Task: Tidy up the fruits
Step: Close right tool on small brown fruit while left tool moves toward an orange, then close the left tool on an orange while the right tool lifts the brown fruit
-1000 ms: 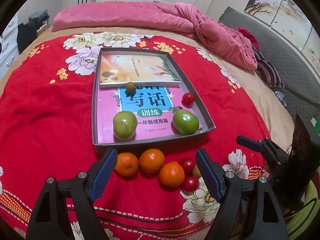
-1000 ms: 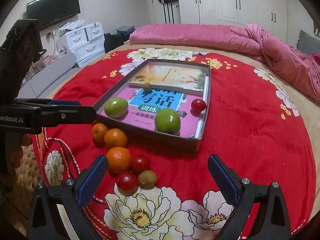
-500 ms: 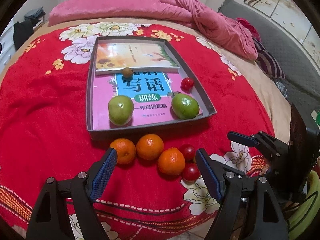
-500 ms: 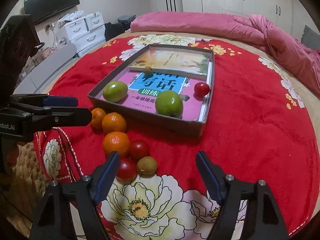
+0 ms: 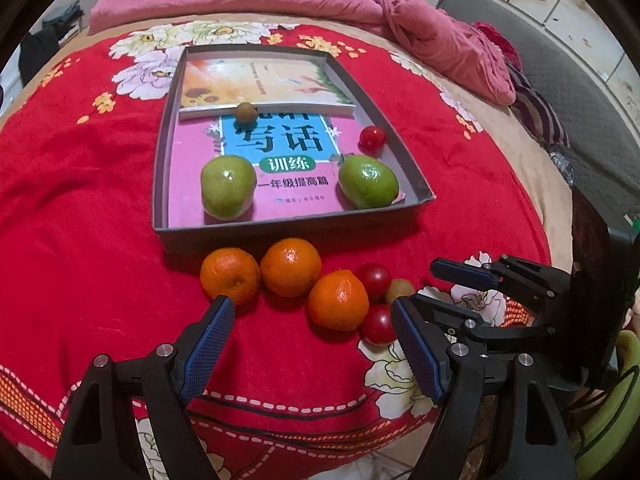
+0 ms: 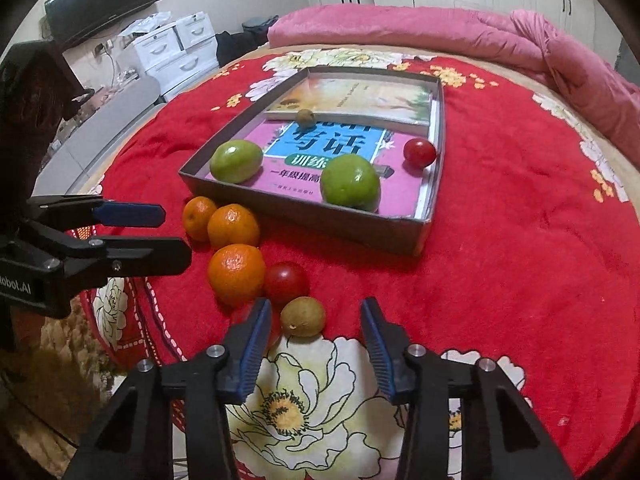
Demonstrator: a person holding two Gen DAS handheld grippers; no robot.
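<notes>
The right gripper [image 6: 316, 328], jaws just narrowing but untouching, is framing the brown fruit [image 6: 303, 316], long axis crosswise; tomato [image 6: 286, 282] crowding at 11 o'clock. The left gripper [image 5: 310, 320] is hanging spread.

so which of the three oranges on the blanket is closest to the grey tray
The middle orange: it sits nearest the grey tray front wall. The left orange lies a bit further back, and the right orange lies furthest, beside the red tomatoes.
</notes>
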